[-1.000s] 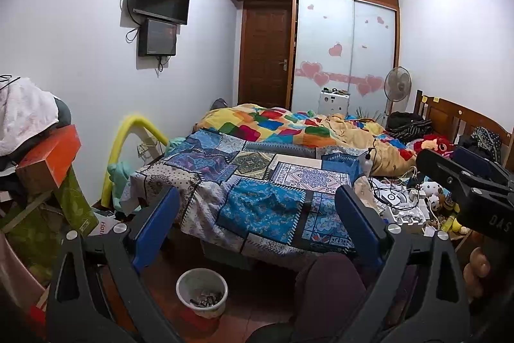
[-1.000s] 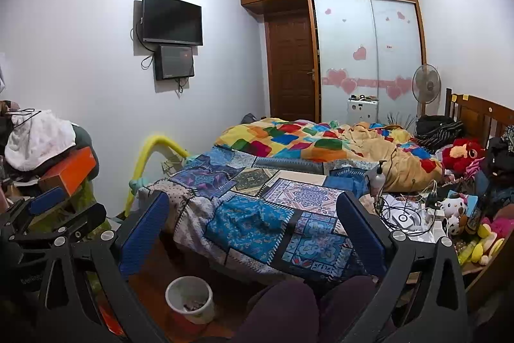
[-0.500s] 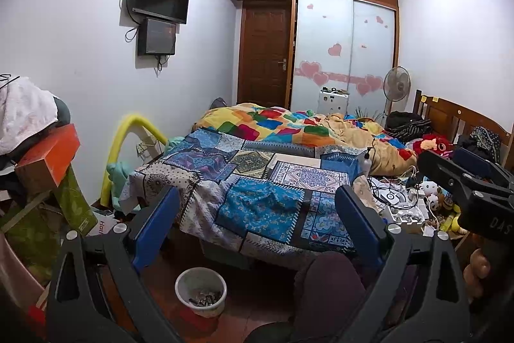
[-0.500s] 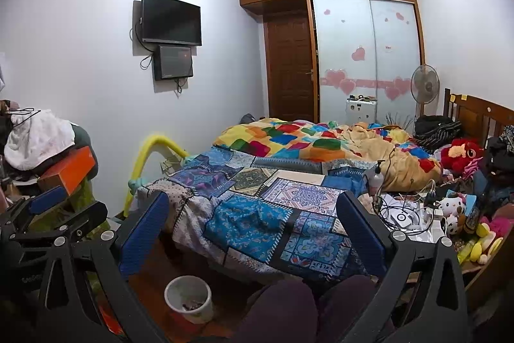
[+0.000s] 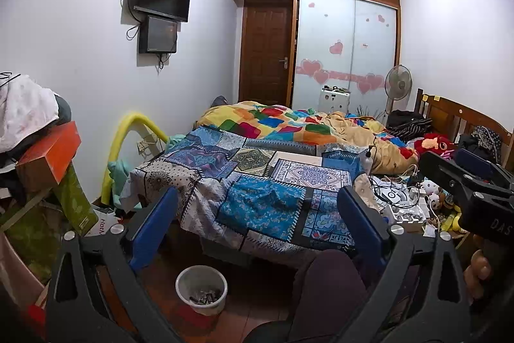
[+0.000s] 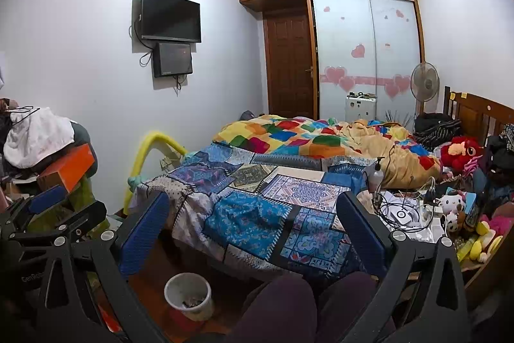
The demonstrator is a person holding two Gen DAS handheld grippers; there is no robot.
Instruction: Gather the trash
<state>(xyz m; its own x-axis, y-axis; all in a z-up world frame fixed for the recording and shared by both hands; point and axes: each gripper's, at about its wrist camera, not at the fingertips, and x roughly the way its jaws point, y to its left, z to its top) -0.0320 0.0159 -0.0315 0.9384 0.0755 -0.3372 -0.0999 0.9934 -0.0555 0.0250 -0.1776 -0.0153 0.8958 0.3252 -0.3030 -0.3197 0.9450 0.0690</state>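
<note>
The left tool (image 5: 257, 221) is held wide open with nothing between its blue pads, and the right tool (image 6: 253, 224) is spread just as wide and equally empty. Both point across a bed (image 5: 266, 182) covered in a blue patchwork sheet, with a bright multicoloured quilt (image 5: 289, 124) bunched at its far end.

The small white trash bin (image 5: 200, 290) stands on the reddish floor just in front of the bed's near edge, below and between the left tool's pads, nearer the left one. It is a round, pale, open-topped pail, and a low layer of small dark and grey scraps lies at its bottom; what the scraps are cannot be told. In the right wrist view the same bin (image 6: 188, 294) sits close to the left pad.

To the right of the bed, a tangle of white cables (image 6: 401, 214) and soft toys (image 6: 453, 204) lies in a heap. To the left of the bed an orange box (image 5: 48, 153) rests on a cluttered pile. The person's knees (image 6: 308, 304) in dark trousers show beside the bin.
</note>
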